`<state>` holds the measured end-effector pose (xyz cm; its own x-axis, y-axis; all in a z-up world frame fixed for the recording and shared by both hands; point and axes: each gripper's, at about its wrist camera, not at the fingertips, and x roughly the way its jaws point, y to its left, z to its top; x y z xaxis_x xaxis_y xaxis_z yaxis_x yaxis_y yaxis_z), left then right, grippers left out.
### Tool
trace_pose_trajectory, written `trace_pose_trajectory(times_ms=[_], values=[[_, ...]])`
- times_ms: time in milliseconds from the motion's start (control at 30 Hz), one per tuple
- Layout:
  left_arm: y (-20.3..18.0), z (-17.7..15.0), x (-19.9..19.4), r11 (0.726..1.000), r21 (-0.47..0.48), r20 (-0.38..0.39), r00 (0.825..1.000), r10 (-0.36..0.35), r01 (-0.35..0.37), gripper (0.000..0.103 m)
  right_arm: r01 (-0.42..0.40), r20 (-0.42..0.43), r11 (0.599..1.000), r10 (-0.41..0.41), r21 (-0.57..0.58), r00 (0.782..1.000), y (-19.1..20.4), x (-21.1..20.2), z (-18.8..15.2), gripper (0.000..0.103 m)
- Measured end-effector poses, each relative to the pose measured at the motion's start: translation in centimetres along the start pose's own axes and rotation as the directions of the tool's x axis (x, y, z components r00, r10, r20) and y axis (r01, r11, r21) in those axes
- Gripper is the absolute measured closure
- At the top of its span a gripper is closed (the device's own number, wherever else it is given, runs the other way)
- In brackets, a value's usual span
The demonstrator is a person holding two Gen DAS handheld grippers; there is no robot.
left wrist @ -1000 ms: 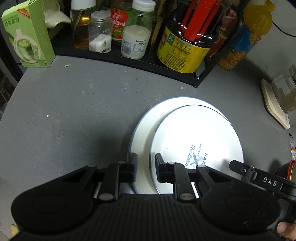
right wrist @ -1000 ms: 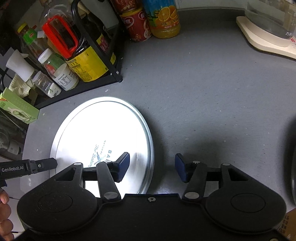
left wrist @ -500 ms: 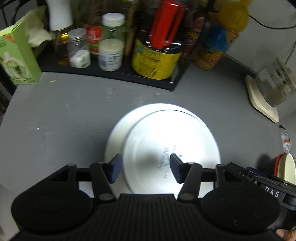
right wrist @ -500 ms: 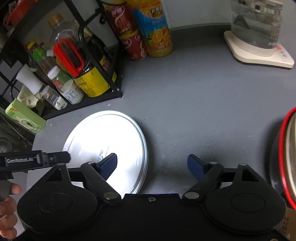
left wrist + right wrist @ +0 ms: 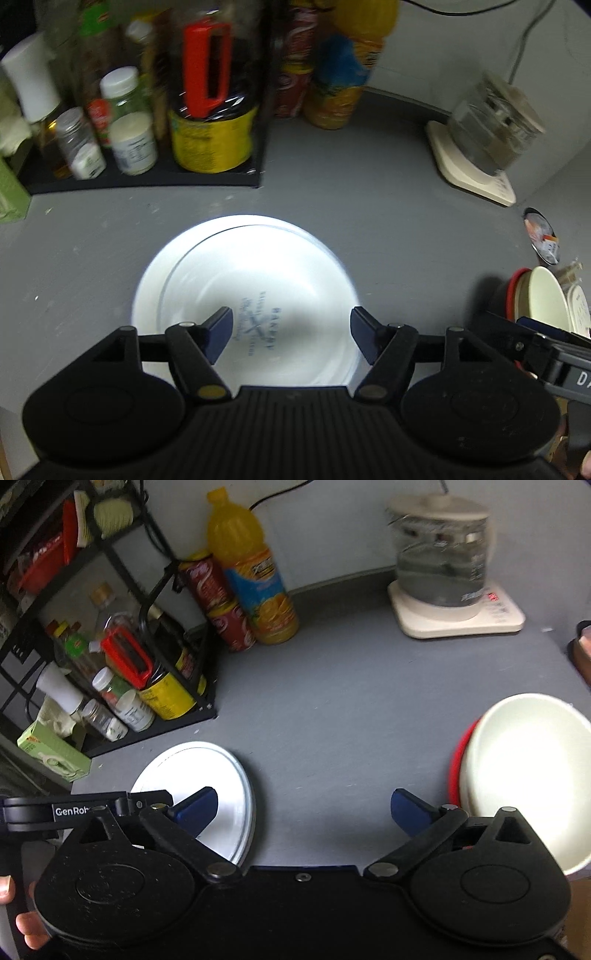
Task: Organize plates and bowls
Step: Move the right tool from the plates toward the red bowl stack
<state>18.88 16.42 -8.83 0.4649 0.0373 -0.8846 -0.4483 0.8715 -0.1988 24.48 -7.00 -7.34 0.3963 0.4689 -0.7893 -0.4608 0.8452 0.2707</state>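
Observation:
Two white plates lie stacked on the grey counter; the upper plate (image 5: 258,280) carries blue print, and the lower plate (image 5: 146,295) peeks out on its left. My left gripper (image 5: 291,328) hovers over the stack, its jaws opening with nothing between them. In the right wrist view the plates (image 5: 229,775) sit at lower left. My right gripper (image 5: 303,806) hangs above bare counter, its jaws opening wide and empty. A cream bowl (image 5: 528,786) nested in a red bowl (image 5: 456,768) stands at the right.
A black rack (image 5: 177,720) of bottles and jars fills the back left, with a green box (image 5: 51,753) beside it. Red cans (image 5: 229,624) and an orange juice bottle (image 5: 258,576) stand behind. A glass kettle (image 5: 439,557) sits on a cream base at the back right.
The left gripper's fingers, narrow at the upper plate's rim before, have spread. Both grippers have opened, risen and drawn back. The stacked bowls have come into view at the right.

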Motion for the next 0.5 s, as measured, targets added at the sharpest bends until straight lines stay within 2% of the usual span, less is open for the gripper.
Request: trace_pose_trajectory(times_ms=[233,500], values=[[-3.6,0.8,-0.5,0.996,0.065,0.014,0.998,-0.057,0.056,0.034,0.037,0.049,0.998,-0.040,0.049,0.998,-2.4,-2.5,-0.3,0.000],[-8.4,1.4,0.2,0.985,0.135,-0.009,0.995,-0.104,0.104,0.034,0.087,0.076,0.988,-0.098,0.128,0.992,-6.6,-4.2,-0.7,0.000]])
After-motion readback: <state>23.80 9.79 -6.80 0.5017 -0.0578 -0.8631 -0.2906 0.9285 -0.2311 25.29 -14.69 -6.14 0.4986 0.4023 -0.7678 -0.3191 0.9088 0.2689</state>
